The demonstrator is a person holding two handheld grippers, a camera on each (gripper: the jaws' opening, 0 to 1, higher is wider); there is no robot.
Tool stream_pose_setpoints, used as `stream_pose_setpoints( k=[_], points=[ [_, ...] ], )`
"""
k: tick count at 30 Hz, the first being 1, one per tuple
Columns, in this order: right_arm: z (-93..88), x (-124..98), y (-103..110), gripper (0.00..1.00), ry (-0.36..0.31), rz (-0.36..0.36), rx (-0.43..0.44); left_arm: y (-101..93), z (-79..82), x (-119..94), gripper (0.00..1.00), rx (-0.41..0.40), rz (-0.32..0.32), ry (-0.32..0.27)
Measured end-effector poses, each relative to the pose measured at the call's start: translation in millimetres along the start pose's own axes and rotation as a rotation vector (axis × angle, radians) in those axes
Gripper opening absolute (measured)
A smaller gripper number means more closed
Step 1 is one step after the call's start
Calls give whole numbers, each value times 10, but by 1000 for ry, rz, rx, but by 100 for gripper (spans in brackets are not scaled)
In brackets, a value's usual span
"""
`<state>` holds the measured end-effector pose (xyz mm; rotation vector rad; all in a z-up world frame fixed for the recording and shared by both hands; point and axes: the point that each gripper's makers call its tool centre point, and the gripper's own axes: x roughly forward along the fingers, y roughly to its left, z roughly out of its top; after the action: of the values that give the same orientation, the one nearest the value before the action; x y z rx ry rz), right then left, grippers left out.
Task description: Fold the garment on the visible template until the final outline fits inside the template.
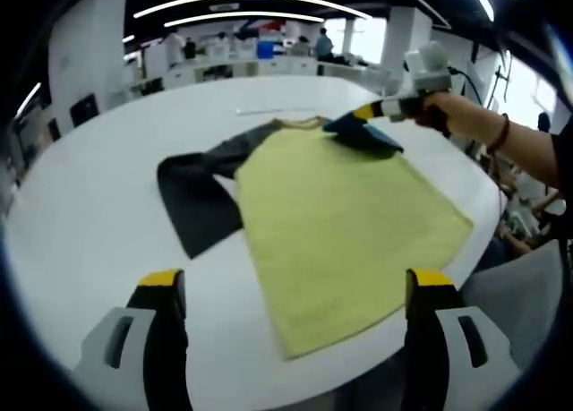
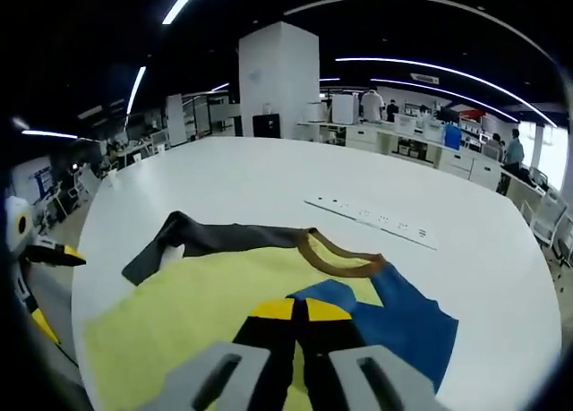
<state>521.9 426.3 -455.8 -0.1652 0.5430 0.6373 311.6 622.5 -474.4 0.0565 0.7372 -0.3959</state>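
A yellow-green shirt (image 1: 349,223) lies flat on the white round table (image 1: 89,214). Its dark grey sleeve (image 1: 201,192) spreads out to one side. The blue sleeve (image 1: 367,133) is folded in over the shoulder, and my right gripper (image 1: 365,114), held by a hand, is shut on it. In the right gripper view the shut jaws (image 2: 300,311) meet at the edge of the blue sleeve (image 2: 403,326), beside the brown collar (image 2: 345,250). My left gripper (image 1: 295,278) hangs open above the shirt's hem, with nothing between its jaws.
A long white strip (image 2: 367,218) lies on the table beyond the collar. The left gripper's yellow tip (image 2: 40,250) shows at the table's edge. Desks, a white pillar (image 2: 277,80) and people stand far behind.
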Motion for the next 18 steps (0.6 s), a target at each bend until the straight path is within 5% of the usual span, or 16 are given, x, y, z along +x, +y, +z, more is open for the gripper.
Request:
stream_pose_setpoints(
  k=[18],
  points=[
    [-8,78,352,0,7,89,-102,2,-14,12,98,-6,0,2]
  ],
)
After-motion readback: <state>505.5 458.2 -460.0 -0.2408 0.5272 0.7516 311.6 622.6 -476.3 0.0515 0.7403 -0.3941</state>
